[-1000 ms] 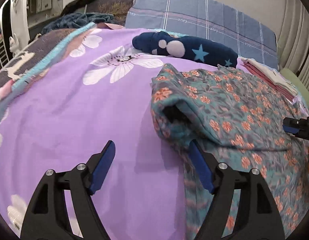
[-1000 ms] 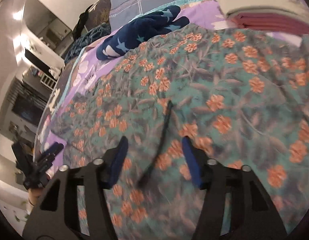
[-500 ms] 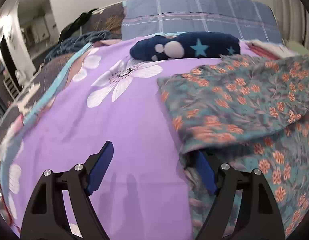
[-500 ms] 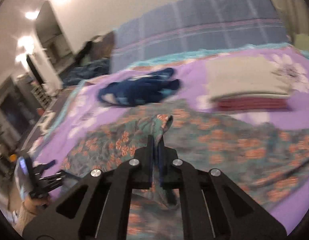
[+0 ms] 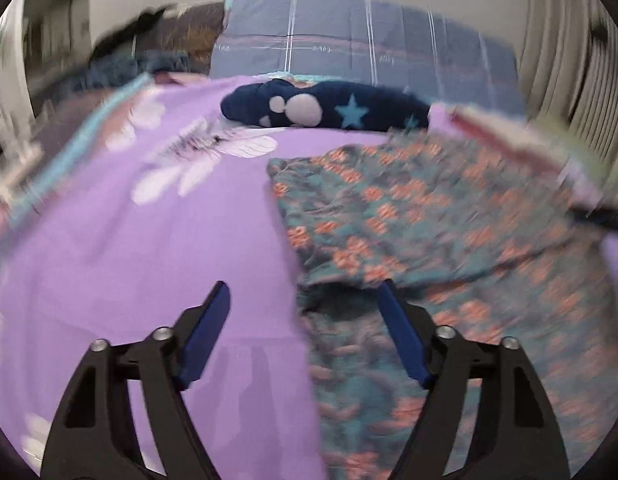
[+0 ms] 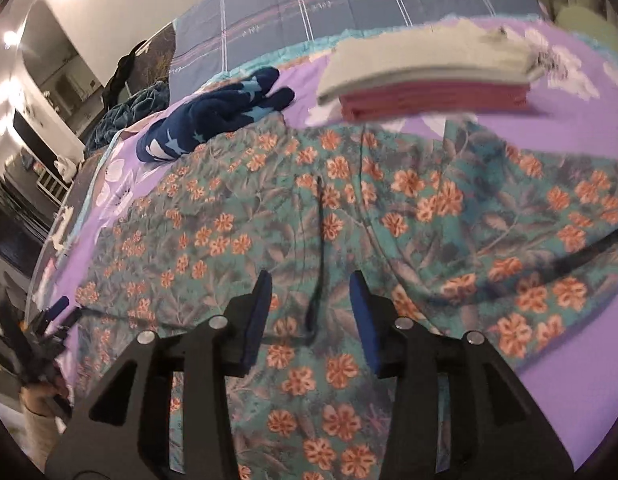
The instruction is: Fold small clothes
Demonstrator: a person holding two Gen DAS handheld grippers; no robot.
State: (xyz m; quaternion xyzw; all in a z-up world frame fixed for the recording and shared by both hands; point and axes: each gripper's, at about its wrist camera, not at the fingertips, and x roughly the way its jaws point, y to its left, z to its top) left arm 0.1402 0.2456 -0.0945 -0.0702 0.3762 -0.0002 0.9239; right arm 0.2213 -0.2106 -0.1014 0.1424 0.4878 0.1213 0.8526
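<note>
A teal garment with orange flowers (image 5: 429, 216) lies spread on the purple bedsheet (image 5: 149, 240), its upper layer folded over the lower one. My left gripper (image 5: 305, 300) hovers at the garment's left edge. Its jaws are closing, with that edge between them and the pads not pressing on it. In the right wrist view the garment (image 6: 429, 200) fills the middle. My right gripper (image 6: 311, 284) hangs just above it, jaws opening, with a dark cord (image 6: 317, 240) on the cloth between them. The left gripper (image 6: 53, 312) shows at the lower left, blurred.
A navy plush cloth with stars (image 5: 329, 106) (image 6: 213, 120) lies behind the garment. A stack of folded clothes (image 6: 425, 76) (image 5: 509, 136) sits at the back right. A blue plaid cover (image 5: 349, 40) lines the head of the bed, and dark bedding lies at the left.
Half a second ago my right gripper was shut on a raised fold of the garment; it has let go, and the cloth lies flat. The left gripper's view shifted slightly and its jaws narrowed.
</note>
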